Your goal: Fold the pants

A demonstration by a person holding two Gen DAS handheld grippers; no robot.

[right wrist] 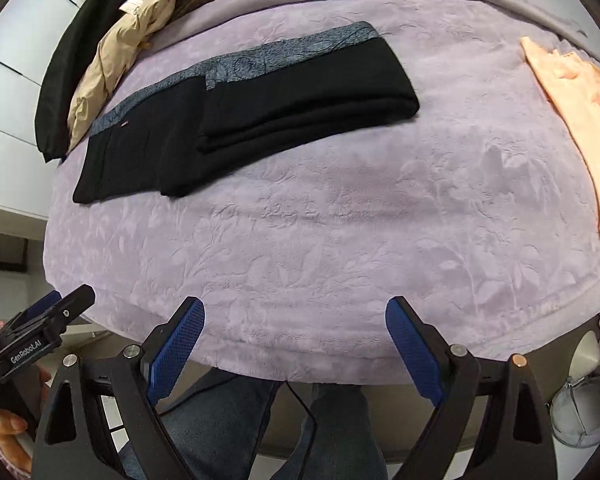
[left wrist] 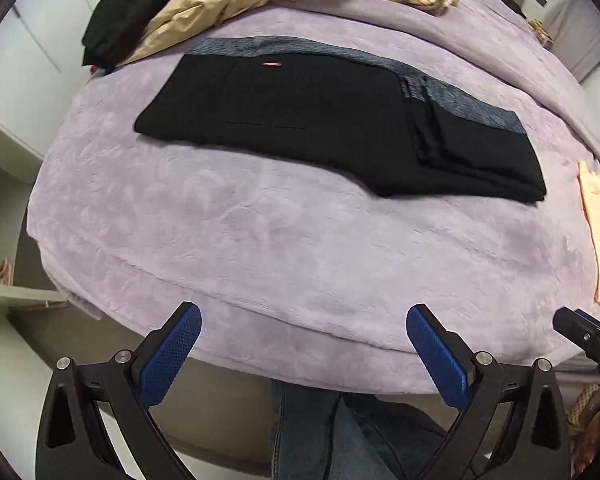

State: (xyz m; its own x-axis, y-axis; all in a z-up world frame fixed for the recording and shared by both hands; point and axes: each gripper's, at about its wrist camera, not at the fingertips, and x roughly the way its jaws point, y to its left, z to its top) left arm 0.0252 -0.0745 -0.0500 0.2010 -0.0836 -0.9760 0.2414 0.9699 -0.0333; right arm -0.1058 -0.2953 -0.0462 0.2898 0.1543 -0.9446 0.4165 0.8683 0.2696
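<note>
Lilac plush bedding (left wrist: 260, 248) covers the bed, and the black pants (left wrist: 300, 120) lie folded on it toward the far edge, legs doubled over the seat. Both the left gripper (left wrist: 304, 344) and the right gripper (right wrist: 296, 336) hang at the near edge, jaws spread wide, holding nothing. A peach garment (right wrist: 580, 120) lies near the right edge.

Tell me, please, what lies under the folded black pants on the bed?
The black pants with a grey patterned side stripe rest directly on the lilac embossed plush blanket. Whatever lies beneath the blanket is covered and cannot be seen.
</note>
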